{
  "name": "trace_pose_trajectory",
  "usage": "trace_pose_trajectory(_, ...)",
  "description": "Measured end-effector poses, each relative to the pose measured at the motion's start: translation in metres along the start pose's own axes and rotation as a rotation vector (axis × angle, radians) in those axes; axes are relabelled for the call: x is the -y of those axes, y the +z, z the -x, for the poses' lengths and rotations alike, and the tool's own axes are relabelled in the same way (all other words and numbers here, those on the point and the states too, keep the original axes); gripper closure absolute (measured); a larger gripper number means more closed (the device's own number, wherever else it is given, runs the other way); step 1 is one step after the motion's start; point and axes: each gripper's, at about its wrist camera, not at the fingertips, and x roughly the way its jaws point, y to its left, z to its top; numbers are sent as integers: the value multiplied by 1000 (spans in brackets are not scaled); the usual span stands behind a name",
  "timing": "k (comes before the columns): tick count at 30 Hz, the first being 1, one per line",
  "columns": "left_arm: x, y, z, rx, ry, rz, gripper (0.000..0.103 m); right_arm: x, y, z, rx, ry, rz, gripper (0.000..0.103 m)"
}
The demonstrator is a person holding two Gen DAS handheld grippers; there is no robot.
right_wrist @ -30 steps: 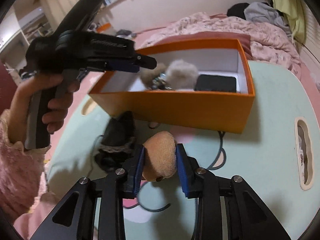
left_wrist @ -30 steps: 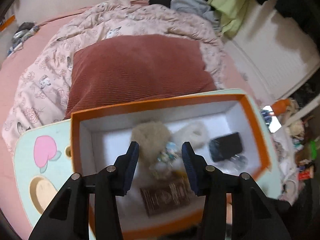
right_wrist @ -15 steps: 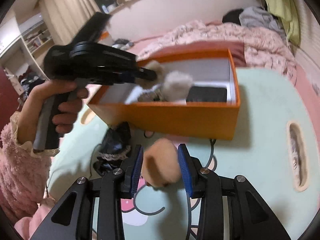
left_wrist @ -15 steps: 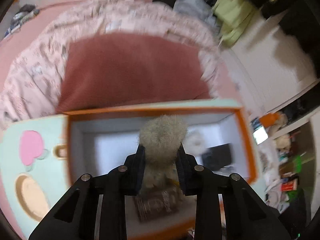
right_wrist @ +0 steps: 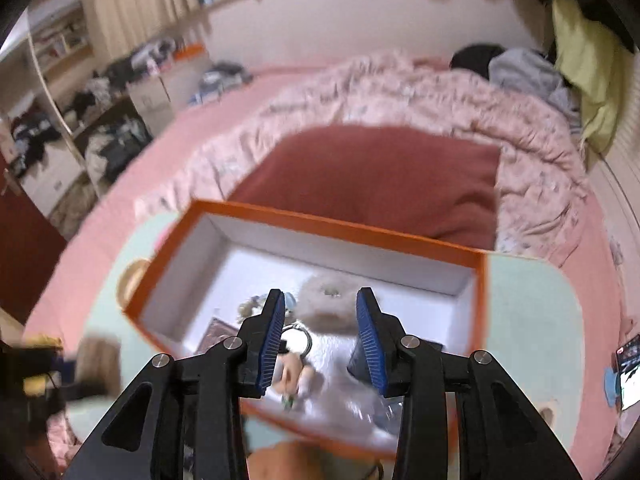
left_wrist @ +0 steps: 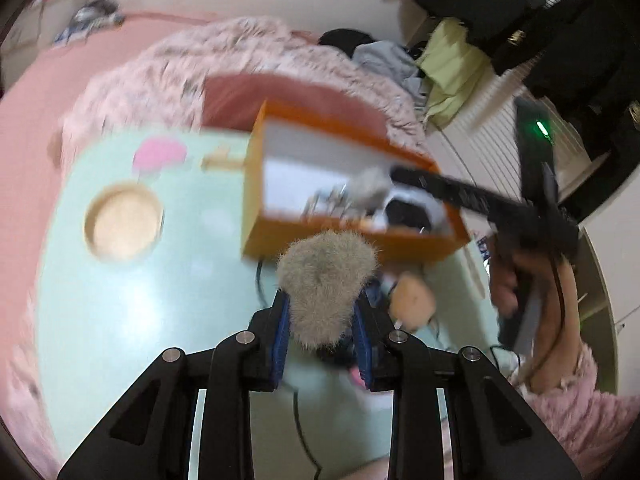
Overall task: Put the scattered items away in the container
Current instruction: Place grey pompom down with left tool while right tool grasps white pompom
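The orange box [left_wrist: 352, 240] with a white inside stands on the mint table [left_wrist: 140, 300]. My left gripper [left_wrist: 322, 300] is shut on a grey fluffy pom-pom [left_wrist: 326, 276], held over the table in front of the box. My right gripper [right_wrist: 320, 296] hangs over the box [right_wrist: 320, 220], open, with nothing between its blue pads [right_wrist: 370, 340]. Below it in the box lie another fluffy pom-pom [right_wrist: 328, 308], a key ring [right_wrist: 298, 340] and a small figure [right_wrist: 292, 372]. A tan plush [left_wrist: 412, 300] lies on the table beside the box.
A dark red cushion [right_wrist: 380, 184] and a pink quilt [right_wrist: 520, 120] lie on the bed behind the table. The table has a round wooden recess [left_wrist: 122, 222]. A black cable [left_wrist: 300, 420] runs over it. A hand [left_wrist: 508, 280] in a pink fuzzy sleeve holds the right gripper.
My left gripper shut on the fluffy pom-pom inside the box and carried it out over the table. My right gripper rose over the box; the tan plush is no longer between its fingers.
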Motion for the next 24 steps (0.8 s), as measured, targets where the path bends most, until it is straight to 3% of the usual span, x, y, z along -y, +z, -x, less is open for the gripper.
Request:
trace_pose_trajectory(3, -2, -16, -1, 57, 67, -15, 74, -1, 3, -25, -38, -44, -12, 52)
trace_pose_trajectory(4, 1, -19, -2, 67, 104, -37, 74, -1, 2, -32, -53, -51, -19, 42)
trace_pose_trajectory(5, 1, -21, -5, 62, 118, -50, 74, -1, -1, -39, -73, -57, -24, 44)
trace_pose_trajectory(6, 0, -22, -8, 51, 112, -53, 73, -1, -1, -44, -89, -61, -19, 51)
trace_pose_trajectory(7, -1, -21, -11, 40, 101, -50, 73, -3, -2, -46, -100, -68, -6, 64)
trace_pose_trajectory(8, -1, -21, -15, 30, 95, -47, 72, -3, -3, -47, -104, -77, 5, 69)
trace_pose_trajectory(11, -4, -19, -20, 12, 124, -44, 71, -5, -4, -43, -84, -87, 29, 72)
trace_pose_trajectory(14, -5, -16, -22, 4, 118, -33, 70, -3, -3, -24, -5, -25, 4, 77)
trace_pose_trajectory(16, -7, -16, -20, 5, 115, -19, 64, -1, 0, 1, 76, 6, -7, 77)
trace_pose_trajectory(18, -8, -12, -18, 13, 114, -15, 47, 1, -1, 35, 160, 20, -8, 77)
trace_pose_trajectory(21, -6, -5, -12, 22, 95, -23, 43, 6, -12, 81, 238, 60, -12, 77)
trace_pose_trajectory(24, 1, 9, -2, 47, 38, -40, 43, 15, -38, 108, 244, 81, -26, 77)
